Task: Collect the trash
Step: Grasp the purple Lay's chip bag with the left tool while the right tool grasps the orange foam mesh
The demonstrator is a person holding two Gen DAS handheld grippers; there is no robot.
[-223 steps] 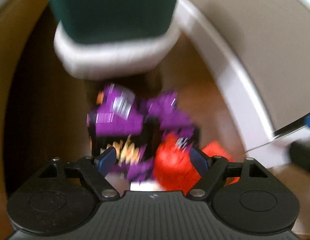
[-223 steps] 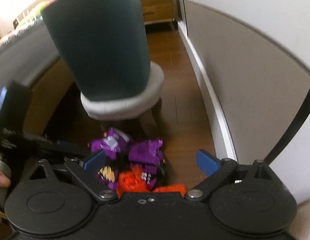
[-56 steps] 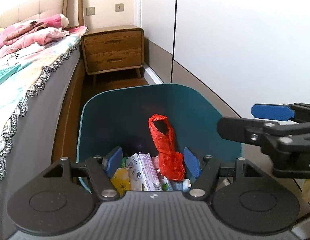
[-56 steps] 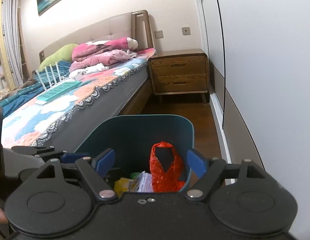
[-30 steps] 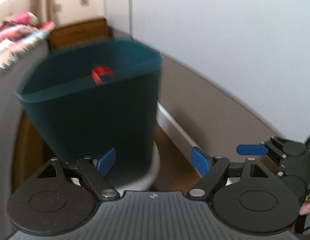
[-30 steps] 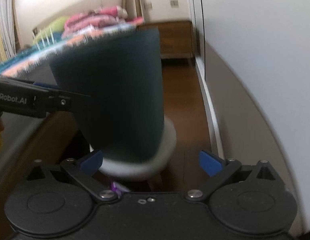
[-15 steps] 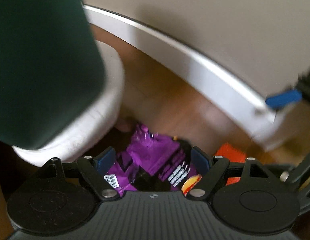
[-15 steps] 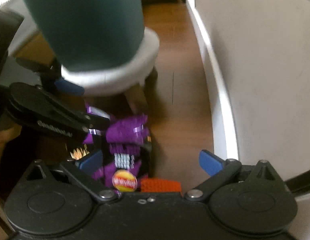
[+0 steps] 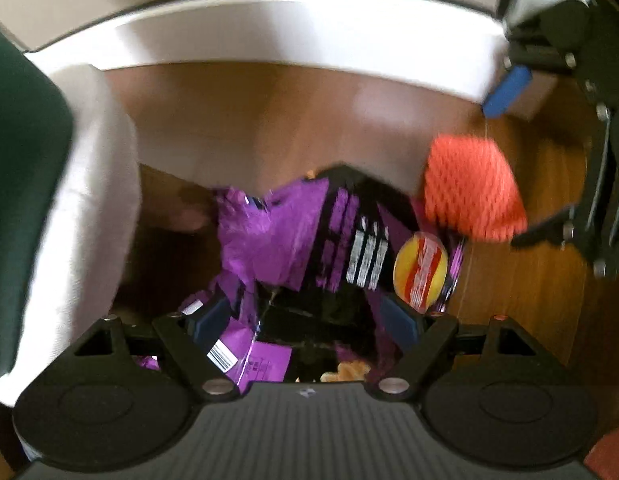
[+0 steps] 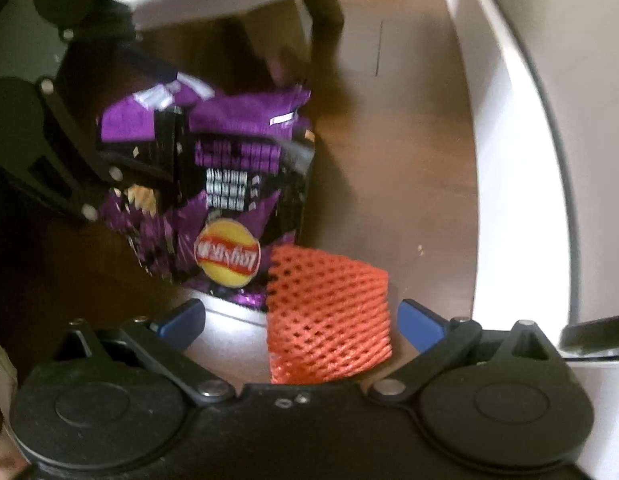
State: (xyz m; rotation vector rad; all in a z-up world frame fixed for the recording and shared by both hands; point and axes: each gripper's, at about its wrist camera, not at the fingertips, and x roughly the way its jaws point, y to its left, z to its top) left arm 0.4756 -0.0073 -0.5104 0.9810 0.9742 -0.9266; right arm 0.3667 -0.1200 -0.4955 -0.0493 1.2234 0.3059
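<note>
The left wrist view looks down on a purple chip bag (image 9: 305, 248) that lies flat on the brown wooden floor (image 9: 293, 120). The left gripper (image 9: 305, 322) is right over the bag. Its two blue fingers (image 9: 211, 320) stand wide apart with the bag between them, and they do not squeeze it. This view also shows the side of the dark green trash bin (image 9: 25, 200) with its white base (image 9: 97, 208) on the left. The inside of the bin cannot be seen, so what is in it cannot be told.

The right wrist view shows the yellow and red round logo on the chip bag (image 10: 213, 176) much more clearly. It also shows an orange foam net (image 10: 329, 320) lying on the floor just beside the bag. The right gripper (image 10: 299, 322) is above the net, with its blue fingers (image 10: 419, 324) spread wide, one on each side. They do not press on it.

In the left view the orange foam net (image 9: 473, 192) is blurry and sits to the right of the bag, near the other gripper's black frame. A white baseboard (image 10: 509, 152) runs along the wall in both views.
</note>
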